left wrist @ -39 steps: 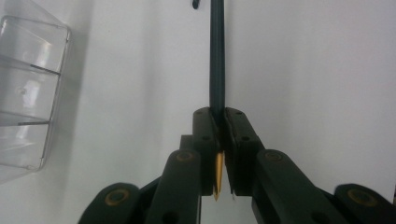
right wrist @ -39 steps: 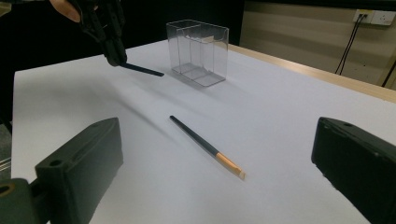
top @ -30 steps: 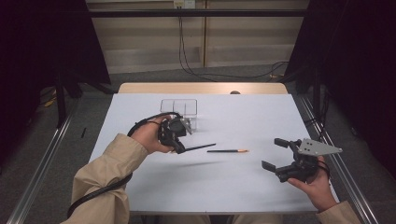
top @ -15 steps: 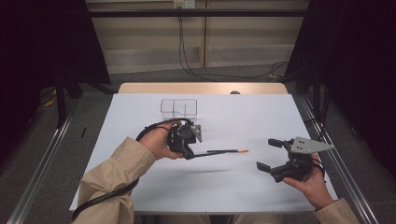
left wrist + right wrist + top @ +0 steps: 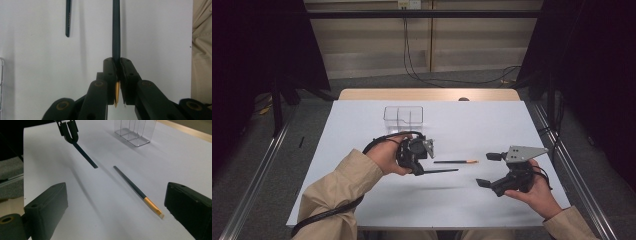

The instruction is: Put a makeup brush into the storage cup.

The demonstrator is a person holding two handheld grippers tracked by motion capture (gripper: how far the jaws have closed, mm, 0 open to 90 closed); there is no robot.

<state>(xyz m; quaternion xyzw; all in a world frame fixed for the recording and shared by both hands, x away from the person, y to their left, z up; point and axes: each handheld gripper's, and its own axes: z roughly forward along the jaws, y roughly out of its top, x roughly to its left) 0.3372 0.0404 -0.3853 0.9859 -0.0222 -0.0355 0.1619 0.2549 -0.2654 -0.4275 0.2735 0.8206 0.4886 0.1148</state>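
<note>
My left gripper (image 5: 418, 169) is shut on a dark green pencil (image 5: 439, 171) that sticks out to the right, lifted over the white table (image 5: 362, 200). In the left gripper view the jaws (image 5: 116, 61) pinch this pencil (image 5: 116, 37) near its gold end. A second dark pencil (image 5: 456, 161) with an orange end lies flat just beyond it. My right gripper (image 5: 486, 170) stands open to the right of that pencil. In the right gripper view the lying pencil (image 5: 132, 185) runs between the wide-open jaws (image 5: 116, 195), untouched, with the left gripper (image 5: 68, 131) and its pencil (image 5: 85, 156) farther off.
A clear plastic container (image 5: 403, 116) with compartments stands at the back middle of the table, and it appears in the right gripper view (image 5: 133, 131) too. Metal rails run along both sides of the table. A tan sleeve covers each forearm.
The left gripper has carried its pencil to the right and nearer the front edge. The right gripper has shifted left toward the lying pencil.
</note>
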